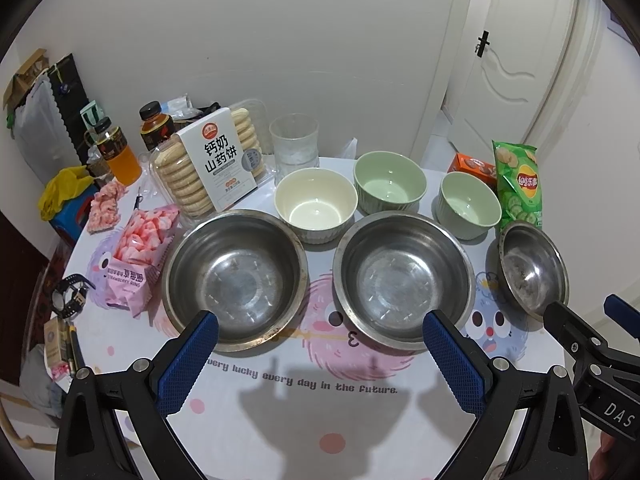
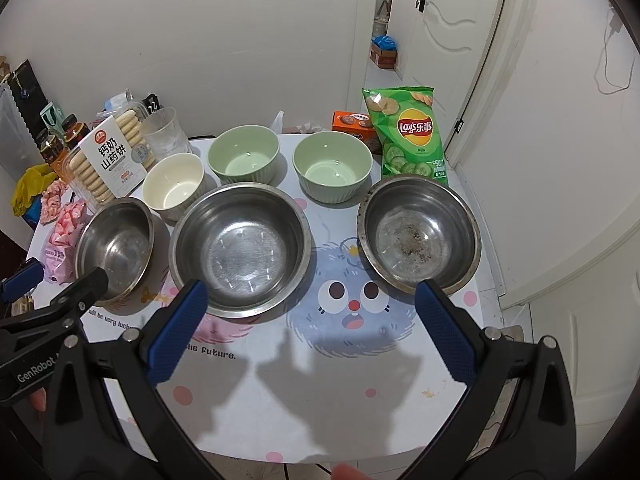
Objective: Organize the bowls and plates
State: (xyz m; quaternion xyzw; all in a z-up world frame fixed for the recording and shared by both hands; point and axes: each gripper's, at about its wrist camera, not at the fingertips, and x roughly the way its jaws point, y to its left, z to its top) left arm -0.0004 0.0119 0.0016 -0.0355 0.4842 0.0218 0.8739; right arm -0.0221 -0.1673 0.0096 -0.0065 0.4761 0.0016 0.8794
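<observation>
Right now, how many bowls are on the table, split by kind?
Steel bowls: 3
Green bowls: 2
Cream bowls: 1
Total: 6 bowls

The near strip of tablecloth (image 2: 320, 380) lies bare; beyond it 3 steel bowls (image 2: 240, 248) stand nearly rim to rim, 3 ceramic bowls (image 2: 244, 158) crowding behind.

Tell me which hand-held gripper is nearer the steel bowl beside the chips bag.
Right. The right hand-held gripper has one fingertip at the near rim of that steel bowl; the left hand-held gripper sits further left, before the other two steel bowls.
</observation>
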